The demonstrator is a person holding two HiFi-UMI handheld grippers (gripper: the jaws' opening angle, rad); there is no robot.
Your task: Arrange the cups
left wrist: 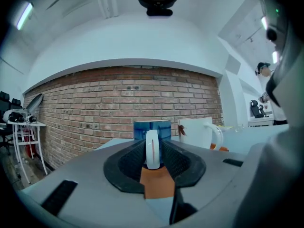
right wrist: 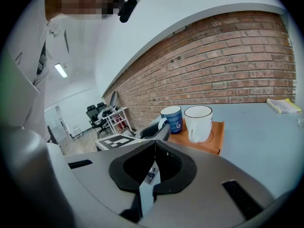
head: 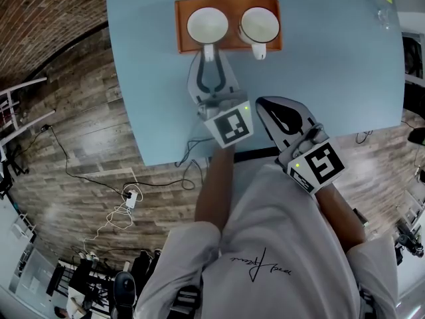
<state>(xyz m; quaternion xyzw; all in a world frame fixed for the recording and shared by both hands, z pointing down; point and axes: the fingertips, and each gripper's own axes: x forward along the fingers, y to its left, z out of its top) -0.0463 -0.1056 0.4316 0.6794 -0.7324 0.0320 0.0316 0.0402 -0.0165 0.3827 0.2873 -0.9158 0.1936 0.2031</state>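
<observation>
Black pads [left wrist: 133, 161] of your left gripper [head: 210, 64] stand apart astride the handle [left wrist: 152, 148] of the blue cup [left wrist: 152, 128] (no pressure), which sits beside the white cup [head: 259, 23] on the tray [head: 233, 42] near the desk's [head: 332, 65] far edge. Right gripper [head: 262, 104]: jaws together, empty.

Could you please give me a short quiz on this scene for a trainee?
1. True or false: the right hand-held gripper is shut and empty.
2. How many cups stand on the tray?
3. The blue cup's handle stands between the jaws of: A) the left hand-held gripper; B) the right one; C) neither.
Key: 1 true; 2 two; 3 A.
</observation>
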